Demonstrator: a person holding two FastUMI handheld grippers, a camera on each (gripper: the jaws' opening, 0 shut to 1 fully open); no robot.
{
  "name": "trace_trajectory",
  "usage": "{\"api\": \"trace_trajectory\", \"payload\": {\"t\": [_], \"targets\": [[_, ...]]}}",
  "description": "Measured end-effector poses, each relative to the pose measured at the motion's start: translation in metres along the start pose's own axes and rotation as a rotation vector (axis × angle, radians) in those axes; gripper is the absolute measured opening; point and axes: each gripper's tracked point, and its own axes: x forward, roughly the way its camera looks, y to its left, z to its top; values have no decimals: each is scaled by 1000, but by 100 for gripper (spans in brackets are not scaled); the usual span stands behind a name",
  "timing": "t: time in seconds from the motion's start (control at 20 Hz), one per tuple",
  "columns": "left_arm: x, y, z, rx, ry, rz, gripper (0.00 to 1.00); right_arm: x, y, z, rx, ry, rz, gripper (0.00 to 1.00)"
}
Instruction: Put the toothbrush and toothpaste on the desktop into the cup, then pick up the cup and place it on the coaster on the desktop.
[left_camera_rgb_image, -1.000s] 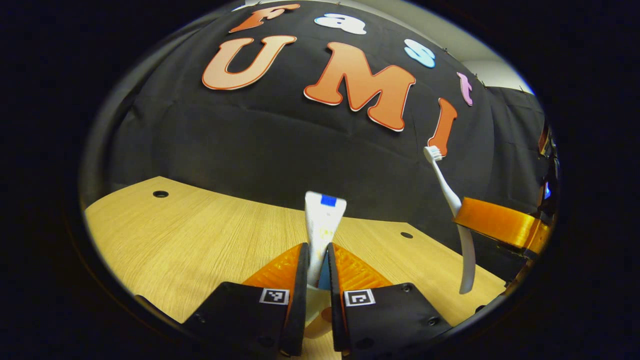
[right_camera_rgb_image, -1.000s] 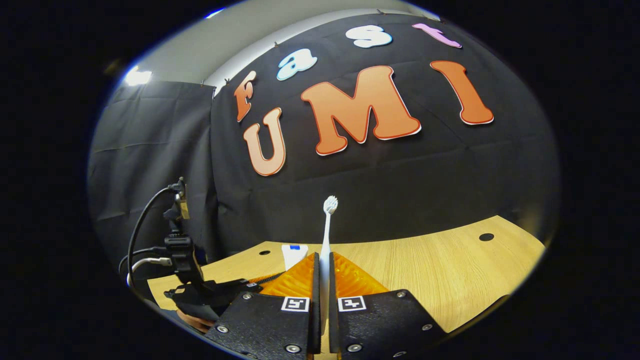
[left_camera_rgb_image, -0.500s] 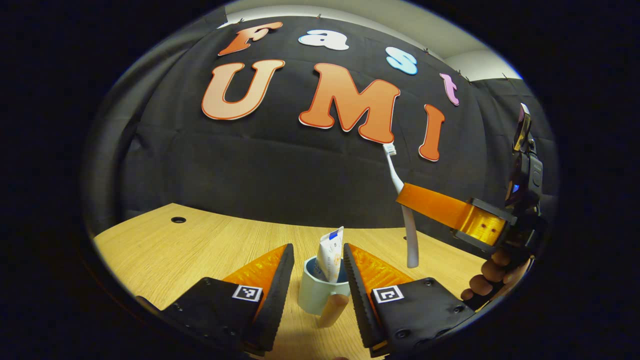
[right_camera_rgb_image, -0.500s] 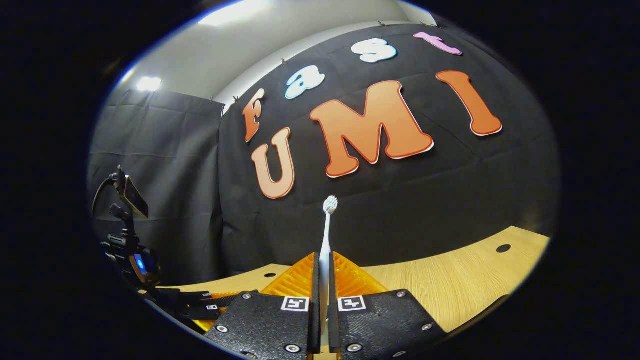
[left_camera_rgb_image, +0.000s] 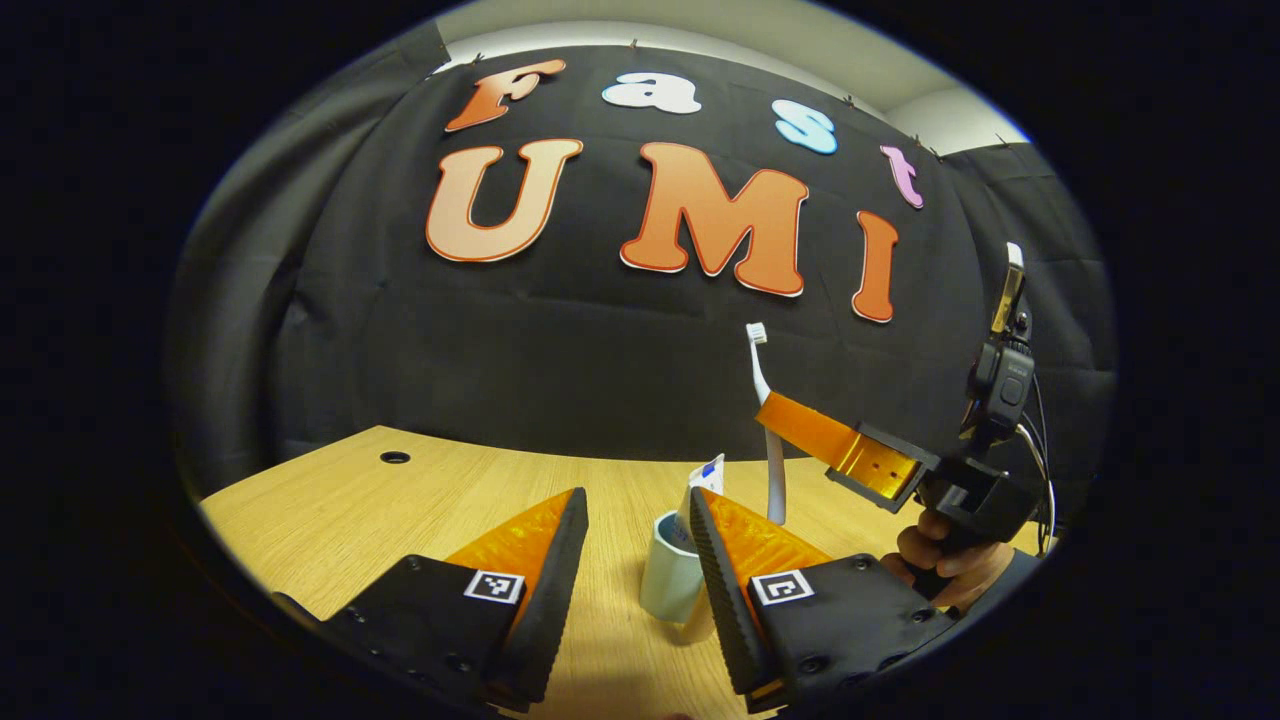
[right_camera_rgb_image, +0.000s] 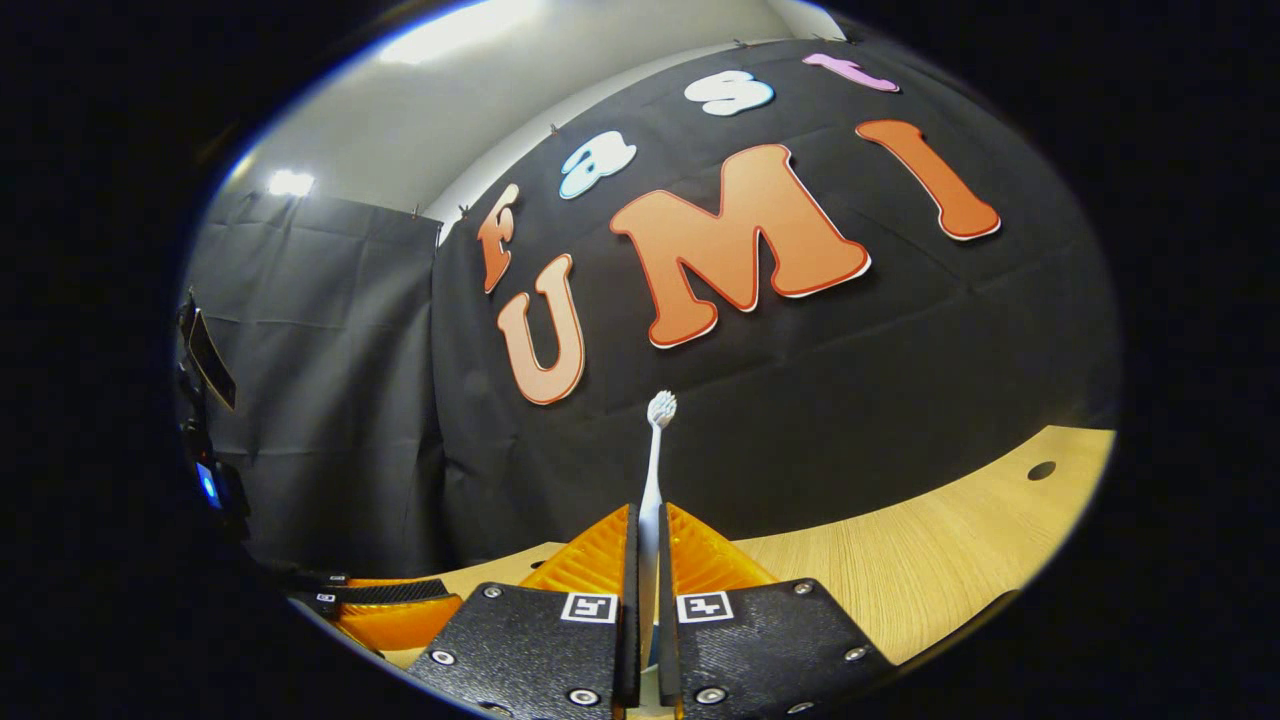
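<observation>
A pale cup (left_camera_rgb_image: 668, 578) stands on the wooden desk (left_camera_rgb_image: 400, 510) with the white toothpaste tube (left_camera_rgb_image: 703, 480) leaning inside it. My left gripper (left_camera_rgb_image: 630, 525) is open, its orange fingers apart just in front of the cup. My right gripper (right_camera_rgb_image: 647, 540) is shut on the white toothbrush (right_camera_rgb_image: 653, 470), which stands upright with its bristles on top. In the left gripper view the toothbrush (left_camera_rgb_image: 768, 440) hangs just behind and to the right of the cup, held by the right gripper (left_camera_rgb_image: 800, 425) in a person's hand (left_camera_rgb_image: 950, 560).
The desk has small round holes (left_camera_rgb_image: 394, 457) near its back edge, one also at the right (right_camera_rgb_image: 1041, 470). Black cloth closes the back and sides. The left gripper's orange finger (right_camera_rgb_image: 395, 610) lies low at the left of the right gripper view.
My left gripper let go of the toothpaste, which now sits in the cup, and drew back. The right gripper brought the toothbrush leftward, closer to the cup.
</observation>
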Motion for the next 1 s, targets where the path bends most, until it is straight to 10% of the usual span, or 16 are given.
{"api": "trace_trajectory", "payload": {"t": [1.0], "targets": [[6,-15,-8,-78,87,-22,68,-10,12,-27,-95,105,52,13]]}}
